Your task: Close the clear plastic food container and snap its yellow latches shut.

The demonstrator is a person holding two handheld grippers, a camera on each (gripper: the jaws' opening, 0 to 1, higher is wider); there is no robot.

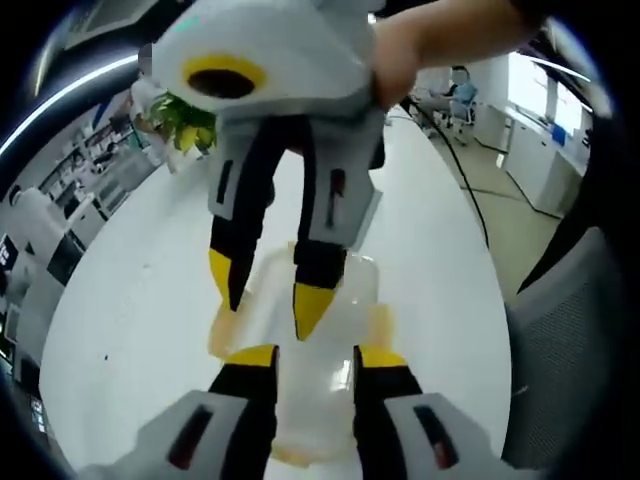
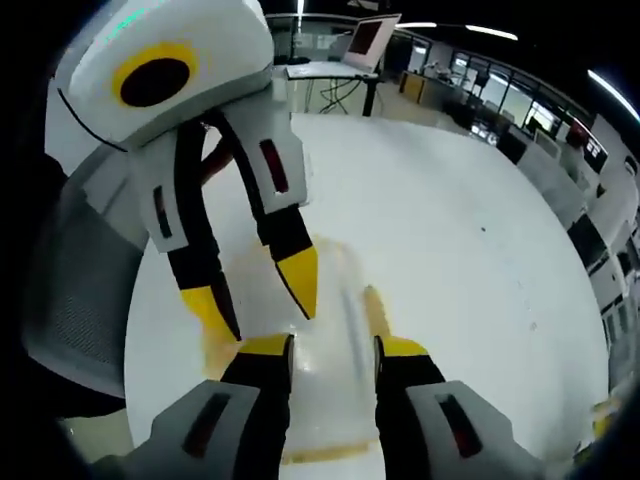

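The clear plastic container (image 1: 320,300) lies on the white table (image 1: 130,320) with its lid on top. Yellow latches show at its sides (image 1: 220,330) (image 1: 380,325). My left gripper (image 1: 315,358) stands open just over the near part of the lid. Facing it from across, my right gripper (image 1: 270,300) points its yellow fingertips (image 1: 312,308) down at the lid, jaws apart. In the right gripper view the container (image 2: 335,300) sits between my right gripper (image 2: 332,348) and the left gripper (image 2: 258,298). A yellow latch (image 2: 375,305) shows there too. Whether any fingertip touches the lid is unclear.
A grey chair (image 1: 570,330) stands at the table's edge and also shows in the right gripper view as a grey chair (image 2: 80,300). Green leafy stuff (image 1: 185,120) sits at the far side. A hand (image 1: 430,45) holds the right gripper. A desk with a laptop (image 2: 365,40) stands beyond the table.
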